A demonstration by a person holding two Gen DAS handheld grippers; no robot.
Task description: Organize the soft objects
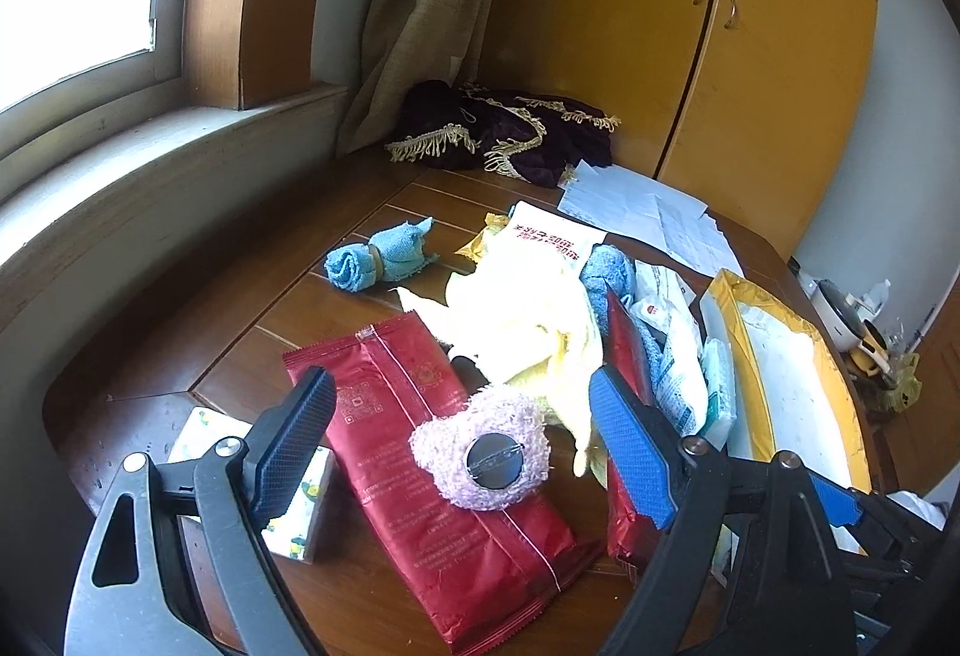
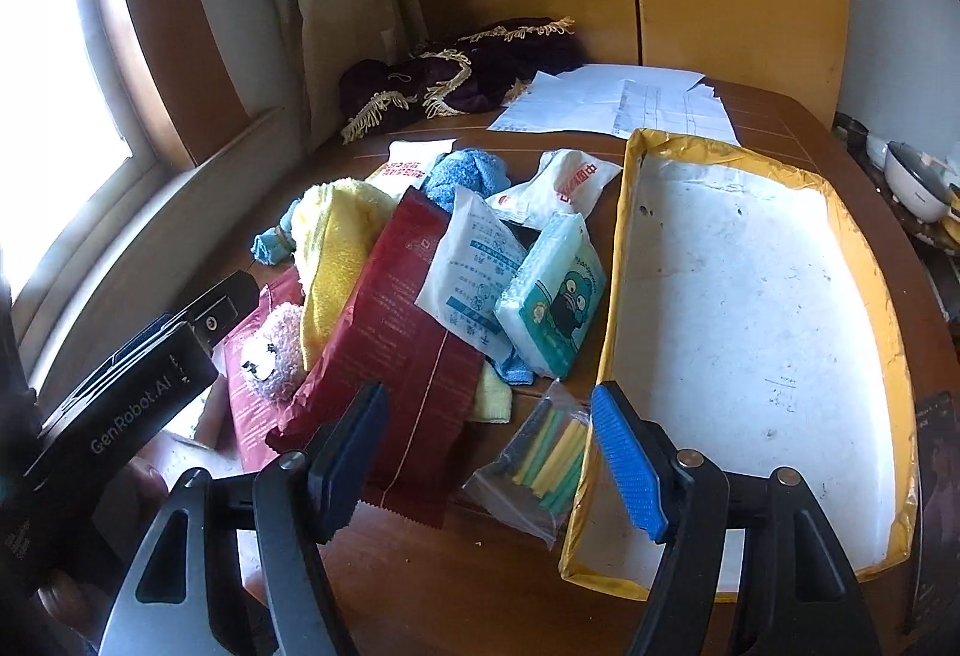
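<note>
The left gripper [image 1: 462, 446] is hovering with jaws apart over a fluffy pink plush brooch [image 1: 480, 452] lying on a long red foil packet [image 1: 432, 476] — the right gripper [image 2: 489, 452], also spread wide, is holding nothing beside the shallow yellow-rimmed white tray [image 2: 750, 332].

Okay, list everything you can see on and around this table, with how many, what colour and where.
red foil packs: two, dark red, table front, leaning in the pile
pink fuzzy badge: one, pink with metal disc, on a red pack
yellow towel: one, pale yellow, pile middle
rolled blue cloth: one, blue, left of the pile
blue towel: one, blue, back of pile
white sachets: three, white, pile right and back
tissue pack: one, teal cartoon print, beside the tray
bag of tubes: one, clear, yellow-green contents, front of tray
tray: one, yellow rim, white inside, right
papers: several, white, back
fringed cloth: one, dark purple, back corner
left gripper: open, over badge
right gripper: open
</note>
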